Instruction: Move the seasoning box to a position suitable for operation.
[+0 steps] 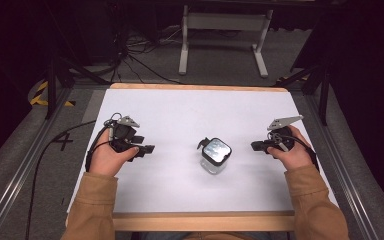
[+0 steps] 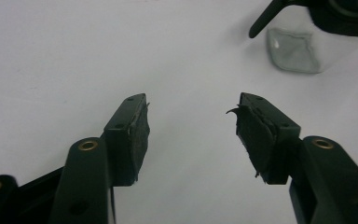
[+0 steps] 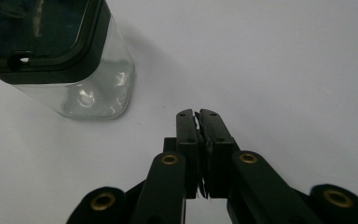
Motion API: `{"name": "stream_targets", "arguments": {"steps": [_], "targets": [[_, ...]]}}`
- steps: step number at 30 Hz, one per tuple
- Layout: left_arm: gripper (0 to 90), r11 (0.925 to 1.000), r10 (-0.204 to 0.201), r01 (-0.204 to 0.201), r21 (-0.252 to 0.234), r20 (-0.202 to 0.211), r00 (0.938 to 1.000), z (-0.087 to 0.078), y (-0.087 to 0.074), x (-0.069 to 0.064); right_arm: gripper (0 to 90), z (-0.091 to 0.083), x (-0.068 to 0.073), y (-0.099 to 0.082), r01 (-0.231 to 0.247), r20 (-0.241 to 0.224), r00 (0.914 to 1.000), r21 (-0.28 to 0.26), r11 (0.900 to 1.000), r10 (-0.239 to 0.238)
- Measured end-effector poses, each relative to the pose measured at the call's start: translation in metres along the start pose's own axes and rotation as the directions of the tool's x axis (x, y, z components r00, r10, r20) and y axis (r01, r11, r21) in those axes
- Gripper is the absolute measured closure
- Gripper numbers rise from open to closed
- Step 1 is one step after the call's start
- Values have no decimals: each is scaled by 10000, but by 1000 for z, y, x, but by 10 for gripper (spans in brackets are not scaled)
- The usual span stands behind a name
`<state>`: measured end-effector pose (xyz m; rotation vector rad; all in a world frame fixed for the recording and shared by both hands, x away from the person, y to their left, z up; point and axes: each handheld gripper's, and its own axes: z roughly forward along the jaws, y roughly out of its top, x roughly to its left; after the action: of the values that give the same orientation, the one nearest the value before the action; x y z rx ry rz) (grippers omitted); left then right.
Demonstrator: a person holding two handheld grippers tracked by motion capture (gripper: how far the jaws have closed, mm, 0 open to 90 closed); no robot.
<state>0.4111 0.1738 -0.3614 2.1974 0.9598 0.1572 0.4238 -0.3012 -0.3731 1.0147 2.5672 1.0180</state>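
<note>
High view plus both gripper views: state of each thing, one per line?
Left gripper: open, jaws wide apart, empty.
Right gripper: shut, jaws pressed together, empty.
Clear jar: upright on the table, black lid on, apart from both grippers; contents cannot be told.
White table: bare apart from the jar.

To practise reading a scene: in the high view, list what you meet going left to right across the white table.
Left gripper → clear jar with black lid → right gripper.
</note>
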Motion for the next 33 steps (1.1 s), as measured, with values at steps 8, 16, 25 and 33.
{"name": "stream_targets", "arguments": {"steps": [8,16,25,33], "targets": [[434,9994,250,-252,248,61,9997,3,3,-7,870,8,4,3,237,-400,9989,141,9996,-231],[397,9983,449,-462,342,391,9982,2,3,-14,873,13,9,5,252,-928,9953,-107,9996,-260],[373,9960,800,-828,348,746,9940,0,9,-25,884,30,19,8,752,-1402,9872,-117,9971,-761],[364,9960,784,-813,365,756,9941,0,9,-28,886,41,28,11,1133,-1596,9806,-135,9935,-1140]]}}
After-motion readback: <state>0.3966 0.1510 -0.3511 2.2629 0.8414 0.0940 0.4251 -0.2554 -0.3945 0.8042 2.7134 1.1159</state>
